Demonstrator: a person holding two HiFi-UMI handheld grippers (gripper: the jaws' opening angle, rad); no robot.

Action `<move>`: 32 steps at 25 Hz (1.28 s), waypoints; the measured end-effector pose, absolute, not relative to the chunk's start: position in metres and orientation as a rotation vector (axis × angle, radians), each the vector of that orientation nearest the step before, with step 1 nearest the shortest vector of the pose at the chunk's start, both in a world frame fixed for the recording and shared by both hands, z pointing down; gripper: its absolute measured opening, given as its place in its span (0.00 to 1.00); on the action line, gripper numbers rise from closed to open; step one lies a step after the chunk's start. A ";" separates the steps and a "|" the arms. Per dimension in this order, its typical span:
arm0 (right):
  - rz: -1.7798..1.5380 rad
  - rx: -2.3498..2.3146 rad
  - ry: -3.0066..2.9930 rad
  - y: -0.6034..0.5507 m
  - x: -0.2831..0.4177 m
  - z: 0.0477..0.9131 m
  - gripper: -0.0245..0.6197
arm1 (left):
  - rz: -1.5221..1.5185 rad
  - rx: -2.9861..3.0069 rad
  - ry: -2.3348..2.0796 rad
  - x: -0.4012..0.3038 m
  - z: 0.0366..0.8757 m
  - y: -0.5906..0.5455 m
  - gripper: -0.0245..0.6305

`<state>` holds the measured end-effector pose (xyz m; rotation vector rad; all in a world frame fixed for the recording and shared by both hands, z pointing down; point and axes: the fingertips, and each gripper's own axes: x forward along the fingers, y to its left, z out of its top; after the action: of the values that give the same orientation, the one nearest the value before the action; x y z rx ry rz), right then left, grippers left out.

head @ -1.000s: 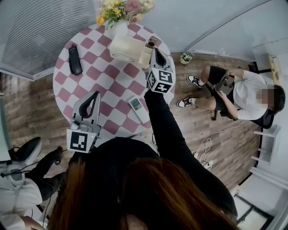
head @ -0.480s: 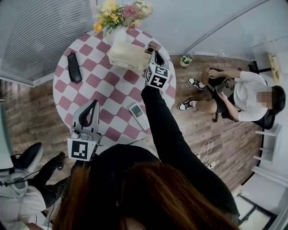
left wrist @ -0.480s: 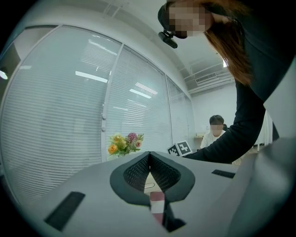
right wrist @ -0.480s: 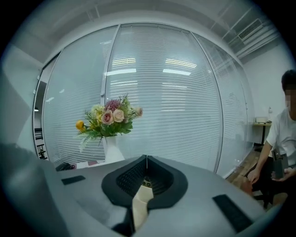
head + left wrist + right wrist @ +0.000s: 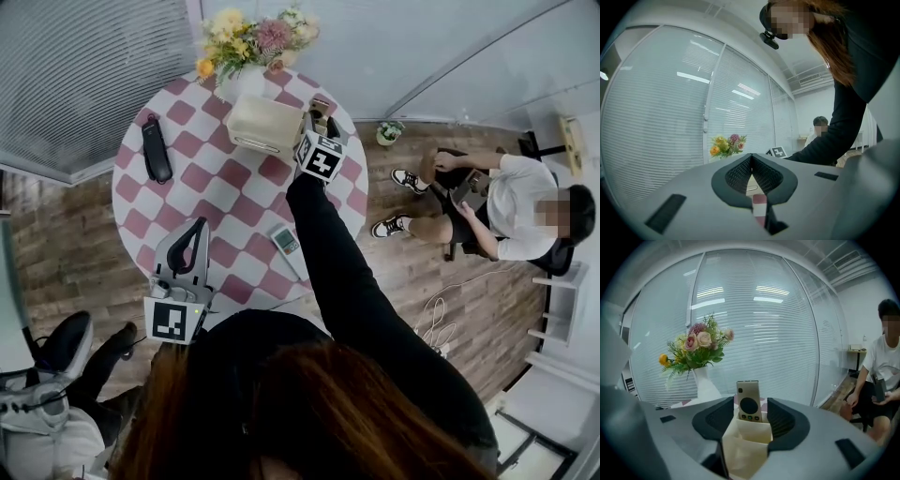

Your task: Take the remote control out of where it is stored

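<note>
Two jaws of the right gripper point(image 5: 750, 404) stand apart, having just been opening, and between them rise the remote control point(image 5: 748, 393) and the cream holder point(image 5: 744, 446) that stores it; the pads do not appear to press on either. The remote control stands upright in the far pocket of the holder, its top half with the round pad and small buttons clear of the rim. The main risk looks to be a close that takes in the pocket's wall as well as the remote control, so that a lift would drag or tip the light holder across the table point(image 5: 216, 187). A grip set too high on the smooth, narrow body could also slip, and a tilted pull could jam the remote control against the pocket's edge. The vase point(image 5: 706, 384) of flowers point(image 5: 696, 348) stands just behind, so a swing that way could topple it. The holder's nearer pocket shows nothing in it from here. A white remote point(image 5: 286, 244) and a black remote point(image 5: 156, 148) lie loose on the table, outside any container. The left gripper point(image 5: 751, 158) has its jaws together on nothing, near the table's close edge.
</note>
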<state>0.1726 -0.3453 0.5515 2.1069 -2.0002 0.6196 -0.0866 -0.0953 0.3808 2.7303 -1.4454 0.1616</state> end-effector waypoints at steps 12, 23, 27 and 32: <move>0.658 2.149 -1.895 -0.367 0.172 0.559 0.38 | 0.174 2.702 -1.470 -0.093 0.387 -0.100 0.05; 0.636 2.128 -1.849 -0.377 0.173 0.561 0.37 | 0.180 2.681 -1.503 -0.101 0.388 -0.103 0.05; 0.640 2.109 -1.870 -0.377 0.172 0.562 0.36 | 0.177 2.678 -1.498 -0.100 0.389 -0.104 0.05; 0.578 2.099 -1.913 -0.376 0.171 0.550 0.35 | 0.182 2.684 -1.488 -0.097 0.388 -0.104 0.05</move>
<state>0.1712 -0.3761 0.5495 2.0985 -1.9127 0.5776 -0.0968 -0.1035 0.3885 2.6837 -1.4880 0.1817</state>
